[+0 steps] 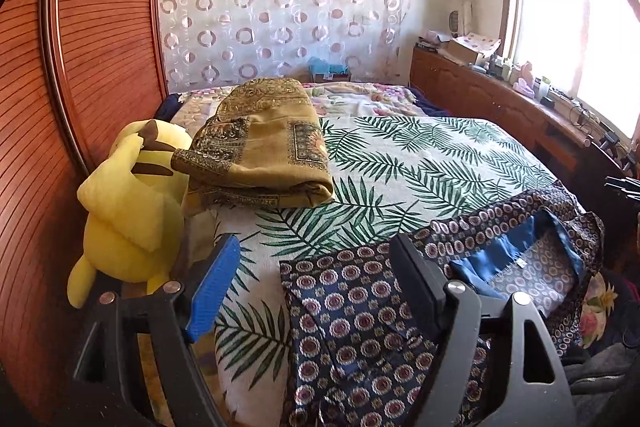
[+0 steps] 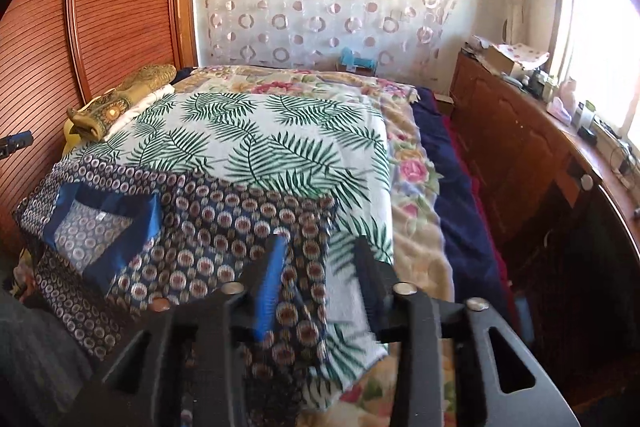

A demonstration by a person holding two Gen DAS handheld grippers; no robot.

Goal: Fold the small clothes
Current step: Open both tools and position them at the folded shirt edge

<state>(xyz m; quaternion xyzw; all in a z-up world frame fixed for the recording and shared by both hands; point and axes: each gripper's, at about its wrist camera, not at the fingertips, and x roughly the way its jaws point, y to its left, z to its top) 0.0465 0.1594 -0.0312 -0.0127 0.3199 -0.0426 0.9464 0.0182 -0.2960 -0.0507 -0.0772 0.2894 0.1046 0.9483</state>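
**Patterned garment spread on the bed's near end, both grippers above it**

A bed [image 1: 460, 155] fills the room, topped by a palm-leaf cover [image 2: 280, 139] over a floral blanket [image 2: 416, 187]. A ribbed wooden wardrobe [image 1: 100, 47] stands to the left, a circle-print curtain [image 1: 280, 7] hangs at the far wall, and a cluttered wooden cabinet [image 2: 512, 131] runs under the bright window on the right. A yellow plush toy [image 1: 128, 207] and a folded ochre cloth [image 1: 264, 147] sit at the left edge; the middle and far leaf cover lie open. The navy garment [image 1: 352, 327] with medallion print lies at the near edge, blue lining showing. The left gripper [image 1: 316, 283] points downward, jaws spread wide, nothing pinched. The right gripper [image 2: 320, 275] has jaws part open, a strip of garment between them, apparently unpinched
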